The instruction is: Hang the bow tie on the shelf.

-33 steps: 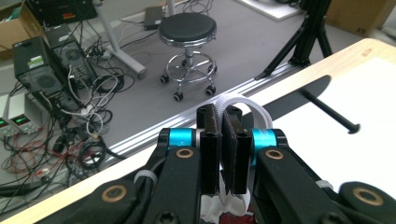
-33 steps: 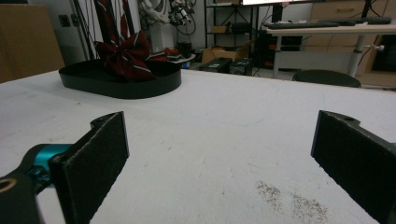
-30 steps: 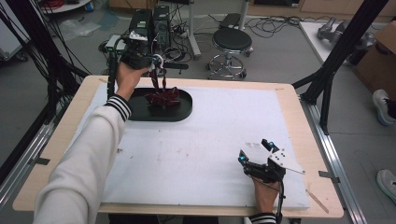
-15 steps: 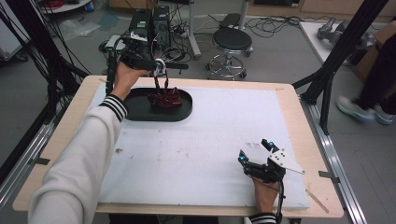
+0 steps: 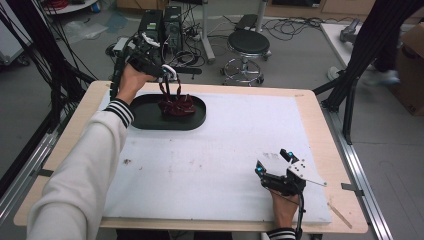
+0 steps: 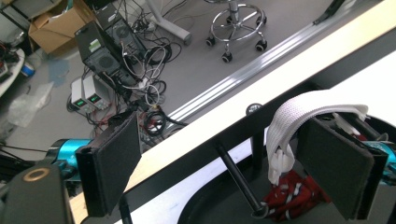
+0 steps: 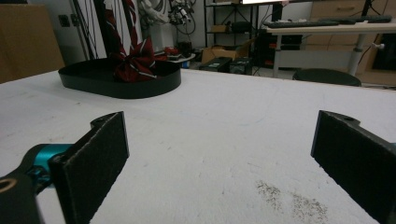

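A dark red patterned cloth [image 5: 176, 106] lies bunched in a black oval tray [image 5: 145, 122] at the table's far left. Two of its thin red strips rise toward my left gripper [image 5: 170, 75], which hovers just above the pile. In the left gripper view that gripper [image 6: 229, 158] has just been opening and stands wide. A white ribbed strap [image 6: 299, 109] hangs over its right jaw, gripped by neither pad, with the cloth [image 6: 289, 198] below. My right gripper [image 5: 272, 161] rests open on the white mat near the front right, with nothing between its jaws [image 7: 219, 158]. It faces the tray [image 7: 93, 86] and the cloth [image 7: 133, 63].
A white mat [image 5: 225, 150] covers most of the wooden table [image 5: 320, 130]. Black frame posts [image 5: 350, 85] stand at both sides. Beyond the far edge are computer cases with cables [image 5: 160, 25] and a stool [image 5: 248, 42] on the floor.
The left gripper's jaws have spread apart over the tray. Both hands have stayed where they were. A person at the far right has walked farther back.
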Demonstrator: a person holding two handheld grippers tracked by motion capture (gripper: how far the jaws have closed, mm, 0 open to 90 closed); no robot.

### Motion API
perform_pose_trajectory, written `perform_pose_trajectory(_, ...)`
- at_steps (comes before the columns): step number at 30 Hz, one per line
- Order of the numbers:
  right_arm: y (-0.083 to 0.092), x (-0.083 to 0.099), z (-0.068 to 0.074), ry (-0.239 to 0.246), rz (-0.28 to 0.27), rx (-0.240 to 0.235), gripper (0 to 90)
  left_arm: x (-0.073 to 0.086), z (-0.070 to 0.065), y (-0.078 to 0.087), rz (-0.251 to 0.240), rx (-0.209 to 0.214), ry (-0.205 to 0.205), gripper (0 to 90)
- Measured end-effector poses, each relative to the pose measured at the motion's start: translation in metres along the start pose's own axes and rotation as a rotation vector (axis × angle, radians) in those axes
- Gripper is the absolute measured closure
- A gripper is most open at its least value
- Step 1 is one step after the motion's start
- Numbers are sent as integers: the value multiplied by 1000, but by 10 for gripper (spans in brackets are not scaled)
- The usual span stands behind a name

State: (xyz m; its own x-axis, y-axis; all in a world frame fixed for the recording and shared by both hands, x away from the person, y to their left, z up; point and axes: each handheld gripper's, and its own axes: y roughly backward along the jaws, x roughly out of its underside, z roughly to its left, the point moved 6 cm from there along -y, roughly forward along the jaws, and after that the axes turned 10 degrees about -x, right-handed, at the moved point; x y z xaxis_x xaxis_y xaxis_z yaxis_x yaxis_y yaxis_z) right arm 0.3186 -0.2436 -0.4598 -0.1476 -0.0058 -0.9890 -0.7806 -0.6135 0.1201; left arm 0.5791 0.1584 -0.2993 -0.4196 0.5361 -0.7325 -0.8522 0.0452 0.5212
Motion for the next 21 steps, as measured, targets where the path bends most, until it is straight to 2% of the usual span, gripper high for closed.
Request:
perform_pose_trajectory(2, 0, 0, 0, 2, 1, 1, 30, 1, -1, 0, 5, -14, -46, 149)
perform_pose_trajectory(5, 0, 0, 0, 0, 1, -1, 30, 2, -3, 1, 11, 2, -89, 144)
perform_pose_trajectory(6, 0, 0, 0, -1, 3, 1, 30, 2, -3, 1, 10, 9, -98, 144)
perform_pose_trajectory(12, 0, 0, 0, 2, 1, 1, 30, 2, -3, 6, -19, 60, -89, 144)
perform_pose_trajectory(14, 0, 0, 0, 0, 2, 0, 30, 2, -3, 7, -28, 74, -108, 144)
perform_pose_trajectory(17, 0, 0, 0, -2, 2, 2, 30, 4, -4, 6, -12, 77, -183, 144)
perform_pose_trajectory(18, 0, 0, 0, 0, 2, 1, 30, 4, -5, 6, -8, 90, -192, 144)
perform_pose_trajectory(21, 0, 0, 0, -2, 2, 0, 30, 4, -5, 6, -20, 88, -211, 144)
